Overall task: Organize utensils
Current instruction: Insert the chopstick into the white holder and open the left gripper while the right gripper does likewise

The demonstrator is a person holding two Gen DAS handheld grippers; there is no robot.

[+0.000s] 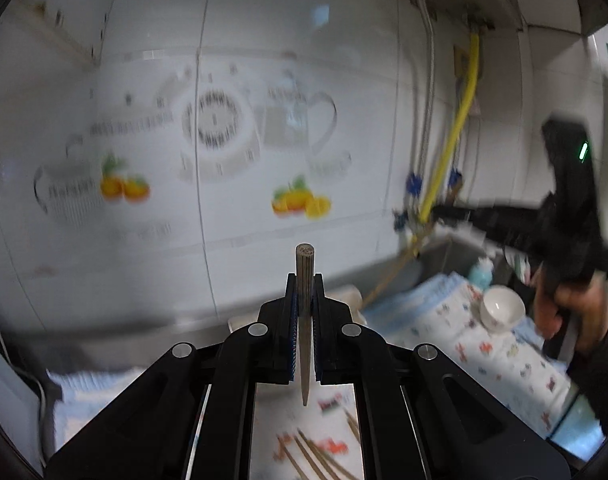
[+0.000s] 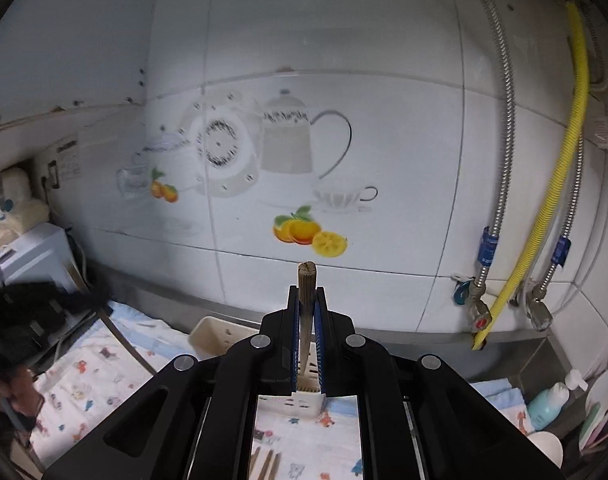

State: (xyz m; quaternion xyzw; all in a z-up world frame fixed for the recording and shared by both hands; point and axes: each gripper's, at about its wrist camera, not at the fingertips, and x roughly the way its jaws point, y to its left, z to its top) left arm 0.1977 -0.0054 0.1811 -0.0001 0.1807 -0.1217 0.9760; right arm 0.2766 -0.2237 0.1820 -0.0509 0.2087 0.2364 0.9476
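Observation:
My left gripper (image 1: 304, 280) is shut on a wooden chopstick (image 1: 305, 304) that stands upright between its pads, thick end up. My right gripper (image 2: 306, 292) is shut on another wooden chopstick (image 2: 306, 304), also upright, held above a white slotted utensil holder (image 2: 227, 338) on the patterned cloth. Several loose chopsticks (image 1: 316, 456) lie on the cloth below the left gripper; they also show in the right wrist view (image 2: 265, 464). The right gripper's body (image 1: 560, 216) shows at the right of the left wrist view, held by a hand.
A tiled wall with a teapot print (image 2: 287, 140) faces both cameras. A yellow hose (image 2: 560, 184) and metal pipes with valves hang at the right. A white bowl (image 1: 502, 308), a blue bottle (image 2: 546, 404) and a sink lie to the right. A white appliance (image 2: 35, 256) stands at the left.

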